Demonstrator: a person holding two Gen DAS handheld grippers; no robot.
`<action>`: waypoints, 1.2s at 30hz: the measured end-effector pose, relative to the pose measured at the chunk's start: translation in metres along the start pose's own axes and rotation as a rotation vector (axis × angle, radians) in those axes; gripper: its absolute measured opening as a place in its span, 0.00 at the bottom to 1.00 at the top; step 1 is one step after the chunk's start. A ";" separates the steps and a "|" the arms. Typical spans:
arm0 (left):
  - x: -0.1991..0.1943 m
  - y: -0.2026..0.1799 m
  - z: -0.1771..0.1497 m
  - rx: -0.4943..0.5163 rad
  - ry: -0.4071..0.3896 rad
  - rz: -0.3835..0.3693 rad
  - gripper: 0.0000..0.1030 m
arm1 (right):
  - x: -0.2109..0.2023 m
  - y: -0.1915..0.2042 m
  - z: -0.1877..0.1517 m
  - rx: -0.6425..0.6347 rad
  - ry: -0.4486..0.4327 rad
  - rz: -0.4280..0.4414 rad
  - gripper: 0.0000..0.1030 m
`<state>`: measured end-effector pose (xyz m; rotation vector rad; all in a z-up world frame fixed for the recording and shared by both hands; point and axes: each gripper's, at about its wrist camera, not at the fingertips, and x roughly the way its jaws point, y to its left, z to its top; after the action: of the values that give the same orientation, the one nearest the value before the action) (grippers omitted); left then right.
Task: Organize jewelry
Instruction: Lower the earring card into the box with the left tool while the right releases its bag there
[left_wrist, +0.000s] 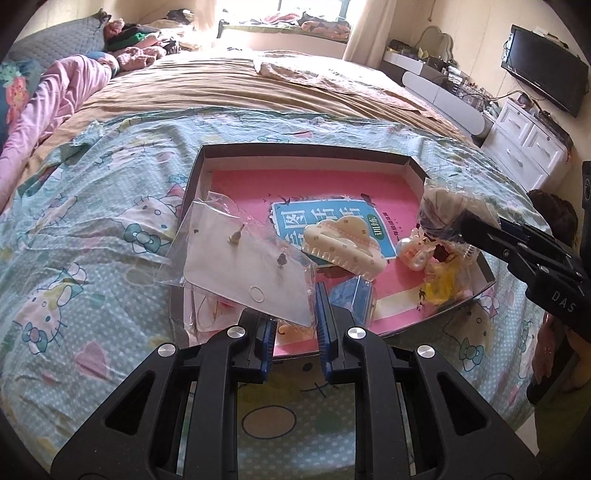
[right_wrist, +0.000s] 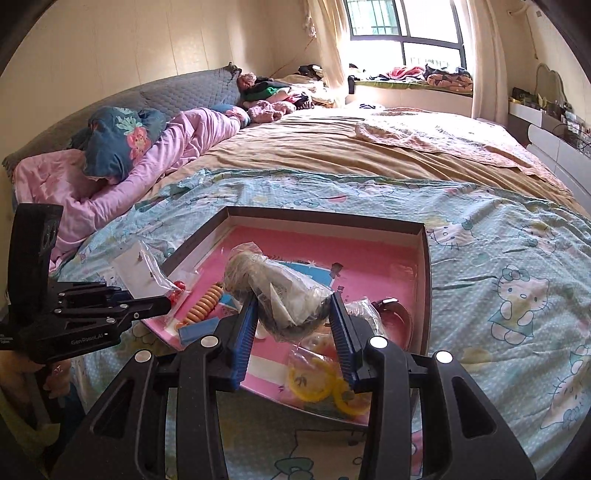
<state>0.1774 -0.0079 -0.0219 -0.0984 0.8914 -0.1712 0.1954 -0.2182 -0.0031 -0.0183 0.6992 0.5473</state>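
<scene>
A shallow dark-rimmed box (left_wrist: 306, 151) with a pink floor lies on the bed. My left gripper (left_wrist: 295, 332) is shut on the lower corner of a clear bag holding a white earring card (left_wrist: 243, 266), raised over the box's left side. In the right wrist view the left gripper (right_wrist: 147, 299) and its earring card (right_wrist: 140, 269) show at the left. My right gripper (right_wrist: 293, 332) is shut on a crumpled clear bag of dark and pale hair pieces (right_wrist: 280, 295), held above the box (right_wrist: 325, 218). The right gripper (left_wrist: 465, 221) enters the left wrist view from the right.
Inside the box lie a cream cloud-shaped hair claw (left_wrist: 343, 243), a blue block (left_wrist: 352, 295), bagged yellow rings (right_wrist: 314, 376), an orange beaded coil (right_wrist: 207, 301) and a brown band (right_wrist: 395, 314). A cartoon-cat sheet (left_wrist: 92, 258) covers the bed; a white dresser (left_wrist: 524, 147) stands right.
</scene>
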 end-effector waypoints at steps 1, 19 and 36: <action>0.001 0.000 0.001 0.000 0.000 0.003 0.12 | 0.001 0.000 -0.001 -0.003 0.003 -0.003 0.36; 0.018 0.003 0.009 -0.001 -0.002 -0.020 0.12 | 0.010 0.013 -0.008 -0.058 0.048 -0.028 0.36; 0.029 0.007 0.004 0.017 0.027 -0.035 0.12 | 0.038 0.034 -0.010 -0.141 0.146 -0.036 0.36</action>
<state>0.1994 -0.0063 -0.0426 -0.0965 0.9154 -0.2133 0.1973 -0.1731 -0.0284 -0.2037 0.7994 0.5642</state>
